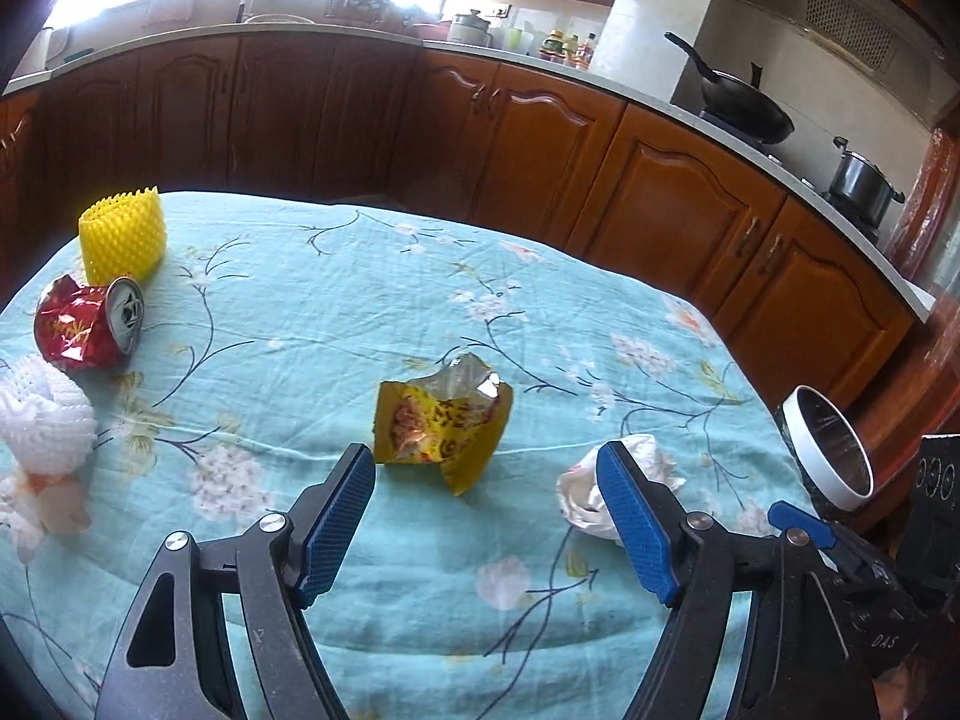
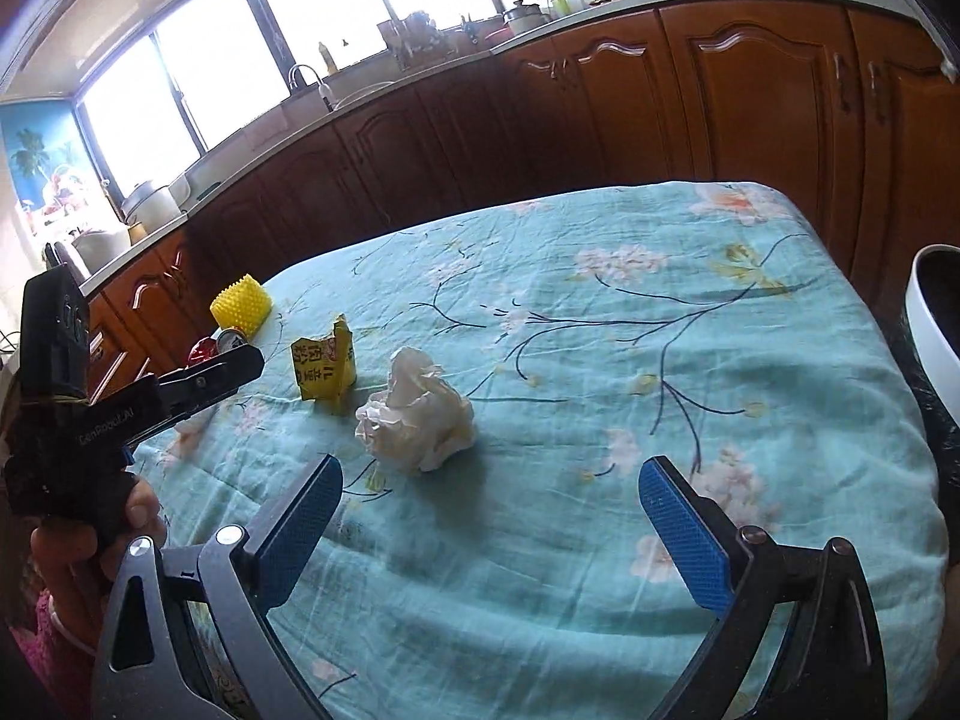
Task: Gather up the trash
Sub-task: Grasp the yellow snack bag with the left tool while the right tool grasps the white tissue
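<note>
1. The left wrist view looked down at a slant along its own blue fingers (image 1: 339, 516) over the floral tablecloth (image 1: 360, 312), close to it, facing the kitchen cabinets (image 1: 540, 138) and stove side.
2. The right wrist view sat just as low and near, tilted, facing the window (image 2: 198, 60) and sink counter.
3. Both views shared the yellow wrapper (image 1: 441, 426) (image 2: 324, 369), the crumpled tissue (image 1: 579, 498) (image 2: 414, 414), the yellow foam sleeve (image 1: 123, 234) (image 2: 243, 300) and the white bin rim (image 1: 798, 420) (image 2: 927, 312).

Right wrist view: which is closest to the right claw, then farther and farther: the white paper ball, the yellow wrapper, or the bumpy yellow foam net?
From the right claw:
1. White paper ball, just ahead, middle.
2. Yellow wrapper, behind it, leftward.
3. Bumpy yellow foam net, far left edge of the table.
</note>
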`<state>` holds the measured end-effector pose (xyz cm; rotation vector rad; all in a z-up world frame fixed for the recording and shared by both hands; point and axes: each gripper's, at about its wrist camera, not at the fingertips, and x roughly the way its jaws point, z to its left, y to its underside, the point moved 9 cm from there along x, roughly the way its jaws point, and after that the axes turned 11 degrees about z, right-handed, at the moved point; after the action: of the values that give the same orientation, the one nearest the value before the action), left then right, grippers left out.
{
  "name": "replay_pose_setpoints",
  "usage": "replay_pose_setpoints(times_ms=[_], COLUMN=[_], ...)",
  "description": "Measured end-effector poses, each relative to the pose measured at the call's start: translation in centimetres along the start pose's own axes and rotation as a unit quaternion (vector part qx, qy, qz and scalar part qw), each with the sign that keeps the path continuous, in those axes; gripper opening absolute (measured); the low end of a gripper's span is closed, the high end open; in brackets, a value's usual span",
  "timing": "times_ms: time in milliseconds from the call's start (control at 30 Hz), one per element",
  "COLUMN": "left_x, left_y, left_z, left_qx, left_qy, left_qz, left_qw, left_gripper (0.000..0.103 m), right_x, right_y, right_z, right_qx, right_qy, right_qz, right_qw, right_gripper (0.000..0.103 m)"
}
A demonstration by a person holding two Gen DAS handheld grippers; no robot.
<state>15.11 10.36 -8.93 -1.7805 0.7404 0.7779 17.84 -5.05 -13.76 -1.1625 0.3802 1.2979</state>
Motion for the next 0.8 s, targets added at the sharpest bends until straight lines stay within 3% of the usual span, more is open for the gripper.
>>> replay_pose_setpoints(times_ms=[167,433,500,533,567,600,667,800], left_x=[1.6,6.0,7.5,8.1,8.4,8.4,8.8,8.4], left_y=[-0.6,-2.4,-2.5,-2.4,-2.6,-2.8,-2.7,-2.4], left_z=[1.2,1.6,1.5,1.4,1.3,1.1,0.5,-1.5], left_qx=[-0.007,0.006,0.018,0.023,0.027,0.034,0.041,0.058], left_qy=[-0.003,-0.022,-0.028,-0.025,-0.028,-0.033,-0.020,-0.013], left_qz=[0.016,0.038,0.049,0.059,0.054,0.051,0.059,0.054], left_qw=[0.9998,0.9990,0.9983,0.9977,0.9978,0.9976,0.9972,0.9967], left_gripper=[0.076,0.073,0.053,0.038,0.032,0.024,0.007,0.005], right_x=[1.7,4.8,5.8,6.1,5.9,5.6,4.7,2.8], right_y=[-0.9,-2.0,-1.9,-1.7,-1.7,-1.6,-1.6,-1.5], right_z=[1.7,2.6,2.6,2.6,2.5,2.5,2.4,1.3], right_qx=[-0.006,0.004,0.003,0.005,0.005,0.002,-0.001,0.002], right_qy=[-0.030,-0.050,-0.043,-0.044,-0.044,-0.043,-0.042,-0.031], right_qz=[0.013,0.037,0.052,0.057,0.052,0.048,0.044,0.027], right_qw=[0.999,0.998,0.998,0.997,0.998,0.998,0.998,0.999], right_gripper=[0.098,0.073,0.042,0.040,0.036,0.025,0.022,0.021])
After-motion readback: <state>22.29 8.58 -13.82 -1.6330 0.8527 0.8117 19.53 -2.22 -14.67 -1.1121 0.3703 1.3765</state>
